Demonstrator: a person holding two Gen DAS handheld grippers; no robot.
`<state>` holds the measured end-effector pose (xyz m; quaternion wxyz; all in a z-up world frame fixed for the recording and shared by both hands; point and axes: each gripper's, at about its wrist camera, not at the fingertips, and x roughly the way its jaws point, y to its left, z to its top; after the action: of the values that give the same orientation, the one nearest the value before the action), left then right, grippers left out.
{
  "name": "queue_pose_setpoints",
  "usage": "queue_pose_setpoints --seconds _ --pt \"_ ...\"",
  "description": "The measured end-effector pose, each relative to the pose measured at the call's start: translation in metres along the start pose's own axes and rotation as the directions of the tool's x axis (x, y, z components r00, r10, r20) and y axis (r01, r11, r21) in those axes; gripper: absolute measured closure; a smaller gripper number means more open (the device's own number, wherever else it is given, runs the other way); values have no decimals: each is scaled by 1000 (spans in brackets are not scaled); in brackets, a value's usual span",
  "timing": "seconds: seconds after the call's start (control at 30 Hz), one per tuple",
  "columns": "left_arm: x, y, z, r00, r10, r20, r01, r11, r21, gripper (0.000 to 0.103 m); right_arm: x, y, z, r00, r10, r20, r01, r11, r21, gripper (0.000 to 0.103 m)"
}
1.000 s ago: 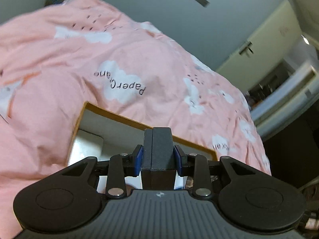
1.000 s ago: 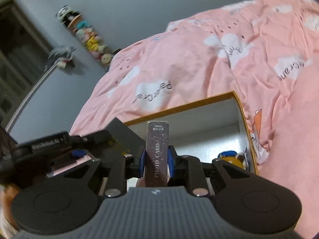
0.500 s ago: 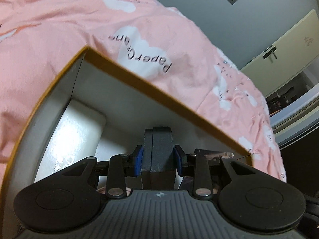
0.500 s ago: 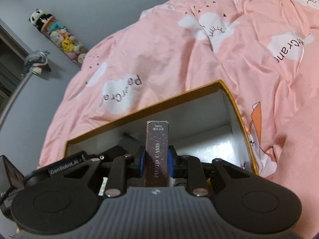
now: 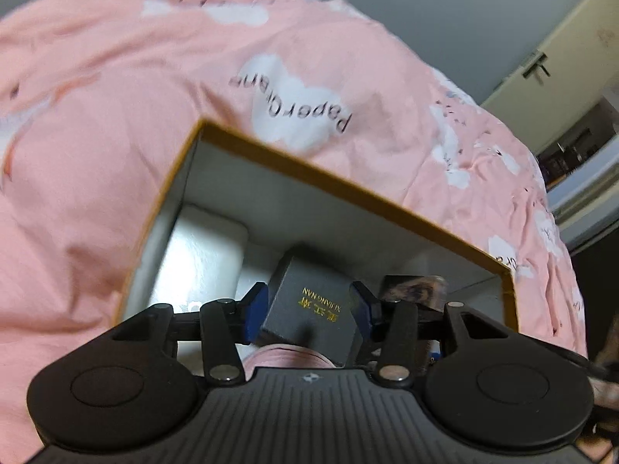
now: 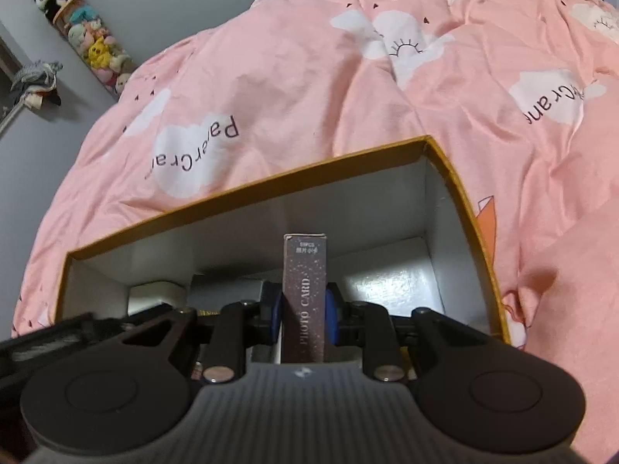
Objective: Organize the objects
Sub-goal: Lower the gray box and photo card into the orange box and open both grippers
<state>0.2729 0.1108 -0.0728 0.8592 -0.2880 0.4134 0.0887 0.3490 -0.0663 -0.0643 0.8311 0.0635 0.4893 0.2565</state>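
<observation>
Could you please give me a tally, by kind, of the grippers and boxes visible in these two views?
Grippers: 2, left gripper and right gripper
Small boxes between jaws: 2, dark box and photo card box
Open storage boxes: 1, big box
Total: 5

The open box (image 5: 340, 197) sits on the bed (image 5: 96, 162), low in the middle of both frames. Inside it, a small box (image 5: 309, 305) lies between the left hand-held gripper's (image 5: 309, 307) fingers, and a card pack (image 6: 305, 294) stands upright in the right hand-held gripper (image 6: 305, 317).
</observation>
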Motion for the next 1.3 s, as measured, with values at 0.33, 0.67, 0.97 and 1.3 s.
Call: queue_pose_setpoints --seconds 0.33,0.67,0.97,1.3 --pt "-15 -13 3 999 27 -39 -20 984 177 49 16 9 -1 989 137 -50 -136 991 8 79" --pt "-13 -13 -4 999 8 -51 4 971 238 49 32 2 9 982 97 -161 -98 995 2 64" --pt "-12 -15 -8 997 23 -72 -3 963 269 48 30 17 13 984 29 -176 -52 990 -131 73" --pt "-15 -13 -11 996 9 -85 13 966 260 48 40 12 20 974 109 -198 -140 978 -152 77"
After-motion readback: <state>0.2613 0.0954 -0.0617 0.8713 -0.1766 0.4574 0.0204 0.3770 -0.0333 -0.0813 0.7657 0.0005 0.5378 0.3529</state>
